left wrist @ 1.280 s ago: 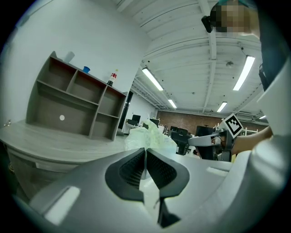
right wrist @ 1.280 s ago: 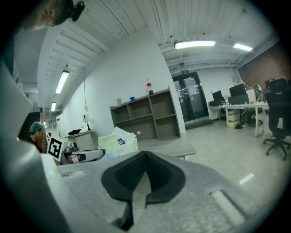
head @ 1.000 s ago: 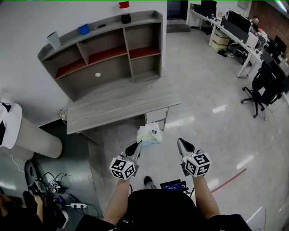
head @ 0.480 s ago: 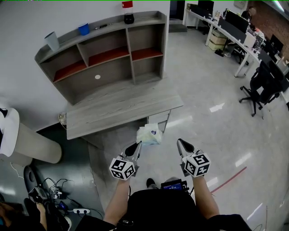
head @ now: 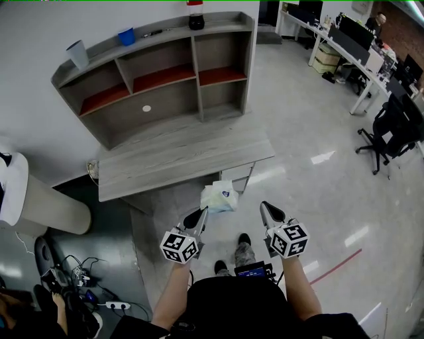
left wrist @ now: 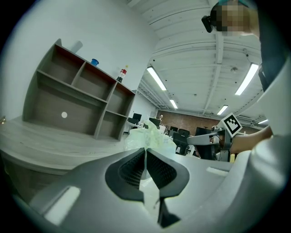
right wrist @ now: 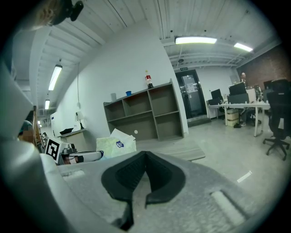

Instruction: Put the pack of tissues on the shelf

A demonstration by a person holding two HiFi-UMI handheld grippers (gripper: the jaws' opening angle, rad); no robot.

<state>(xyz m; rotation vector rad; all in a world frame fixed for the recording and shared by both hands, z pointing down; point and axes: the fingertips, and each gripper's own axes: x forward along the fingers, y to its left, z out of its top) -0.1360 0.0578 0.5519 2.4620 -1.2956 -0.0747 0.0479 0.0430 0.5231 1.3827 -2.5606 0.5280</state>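
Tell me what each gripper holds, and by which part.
The left gripper pinches the pack of tissues by a thin edge of its wrapper. The right gripper is shut and holds nothing.

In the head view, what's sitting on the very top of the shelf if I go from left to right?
pale cup → blue cup → small thin dark thing, too small to name → dark bottle with a red label
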